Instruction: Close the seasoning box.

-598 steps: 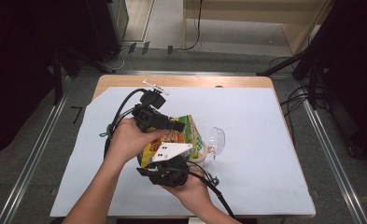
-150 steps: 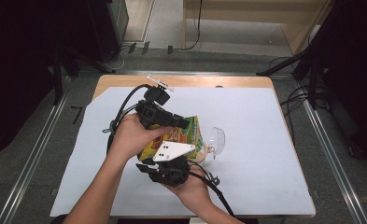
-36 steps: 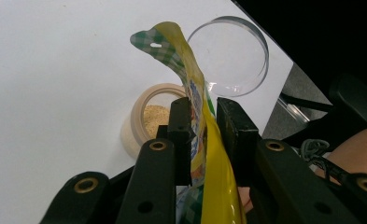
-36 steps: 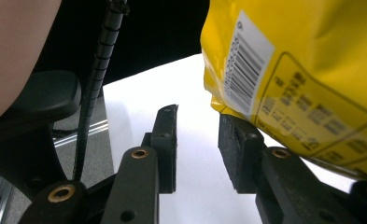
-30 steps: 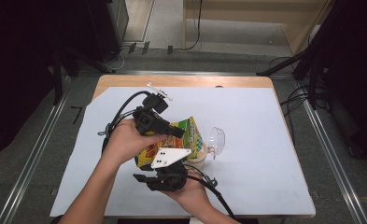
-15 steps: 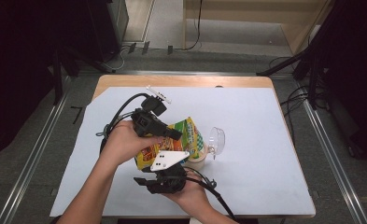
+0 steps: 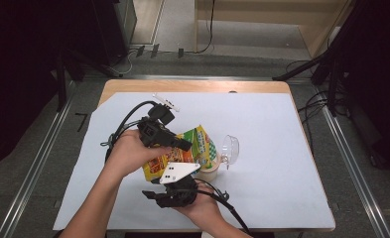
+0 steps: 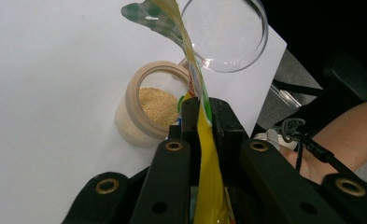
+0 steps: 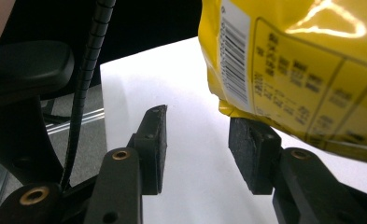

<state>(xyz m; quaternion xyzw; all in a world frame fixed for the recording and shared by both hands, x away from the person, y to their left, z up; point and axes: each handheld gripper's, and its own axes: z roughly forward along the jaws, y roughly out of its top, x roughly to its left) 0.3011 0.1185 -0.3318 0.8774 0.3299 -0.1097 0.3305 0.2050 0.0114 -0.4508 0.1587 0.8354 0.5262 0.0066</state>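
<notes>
Above the jar (image 8: 146,105), left tongs (image 8: 197,109) pinch the yellow bag (image 7: 182,151) tilted toward two o'clock, likely for pouring. Right tongs (image 9: 197,140), just opening, stand apart under the bag's bottom corner, gripping nothing.

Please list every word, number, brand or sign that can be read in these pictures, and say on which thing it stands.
No text can be read with certainty.
Yellow bag, back side: a barcode and a printed table with rows of small characters, too blurred to read.
Yellow bag, front in the high view: coloured print, too small to read.
Jar: no label visible.
Clear lid: no writing visible.
</notes>
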